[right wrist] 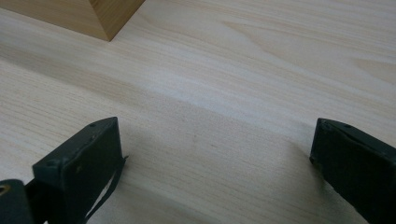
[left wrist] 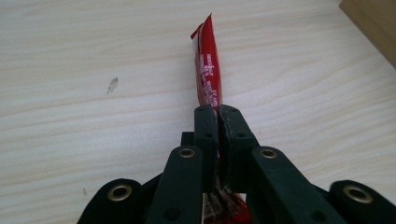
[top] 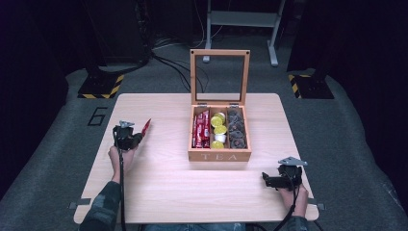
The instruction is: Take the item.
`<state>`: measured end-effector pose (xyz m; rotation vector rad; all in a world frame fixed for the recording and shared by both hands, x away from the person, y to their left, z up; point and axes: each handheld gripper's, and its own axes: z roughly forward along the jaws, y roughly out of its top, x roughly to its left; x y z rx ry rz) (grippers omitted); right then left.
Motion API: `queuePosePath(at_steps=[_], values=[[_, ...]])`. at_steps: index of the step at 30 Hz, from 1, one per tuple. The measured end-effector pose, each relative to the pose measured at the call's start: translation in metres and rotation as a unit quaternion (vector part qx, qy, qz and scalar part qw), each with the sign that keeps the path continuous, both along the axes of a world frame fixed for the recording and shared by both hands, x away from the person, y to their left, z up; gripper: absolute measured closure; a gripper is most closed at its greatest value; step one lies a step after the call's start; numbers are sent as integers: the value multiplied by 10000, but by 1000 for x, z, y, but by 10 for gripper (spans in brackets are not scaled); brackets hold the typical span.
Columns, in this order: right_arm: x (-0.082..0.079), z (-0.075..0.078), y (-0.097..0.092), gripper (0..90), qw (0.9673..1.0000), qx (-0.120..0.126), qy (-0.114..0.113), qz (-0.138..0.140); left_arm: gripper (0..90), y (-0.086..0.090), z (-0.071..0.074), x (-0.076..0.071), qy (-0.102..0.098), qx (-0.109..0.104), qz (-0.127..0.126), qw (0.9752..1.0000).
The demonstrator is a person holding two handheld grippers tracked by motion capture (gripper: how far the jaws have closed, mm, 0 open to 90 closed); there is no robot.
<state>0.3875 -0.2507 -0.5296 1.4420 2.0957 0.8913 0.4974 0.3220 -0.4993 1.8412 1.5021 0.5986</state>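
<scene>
Nearest the high camera, two forearms in from the bottom edge, one gripper in each hand. Under them a pale wood table [top: 192, 192], set on grey floor.

Past mid-table, a wooden tea box [top: 219, 155], "TEA" on its front wall, glass-paned lid [top: 220, 77] hinged upright at the back. Three compartments inside: red sachets [top: 201, 129] on the left, yellow-topped pods [top: 219, 130] in the middle, dark round pieces [top: 235, 128] on the right, perhaps capsules, too small to tell.

Left gripper [top: 137, 139] well left of the box, above the table's left part. Jaws clenched on a red sachet [left wrist: 208, 70], pinched near its lower end, its long body poking out past the tips and up toward the far side. White print along the wrapper, unreadable.

Right gripper [top: 267, 181] low over the table's near right corner, short of the box's front right corner. Jaws spread wide, nothing between them but bare wood. Box corner at the top left of the right gripper view.

Small grey smudge [left wrist: 112, 85] on the wood left of the held sachet.
</scene>
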Motion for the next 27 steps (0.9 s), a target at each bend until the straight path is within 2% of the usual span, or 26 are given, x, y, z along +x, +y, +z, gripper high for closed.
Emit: queuePosePath(at_steps=[2,7,11,12,15,22,25,27], values=[[0,0,0,15,10000,1,-3,-7,859,1,-3,0,66,-13,0,10000],[0,0,0,15,10000,0,-4,-7,856,2,-4,0,74,-5,27,10000],[0,0,0,15,10000,0,-2,-4,847,3,-5,1,46,47,40,10000],[0,0,0,15,10000,1,-4,-7,845,3,-5,1,122,98,15,9999],[0,0,0,15,10000,-14,-20,-6,829,2,-7,2,110,140,12,9998],[0,0,0,16,10000,-11,-16,-3,698,3,-6,2,187,60,-38,9998],[0,0,0,16,10000,-10,-17,-4,627,3,-2,0,135,10,-184,9997],[0,0,0,16,10000,-8,-15,-3,573,2,2,-3,28,-71,-288,9996]])
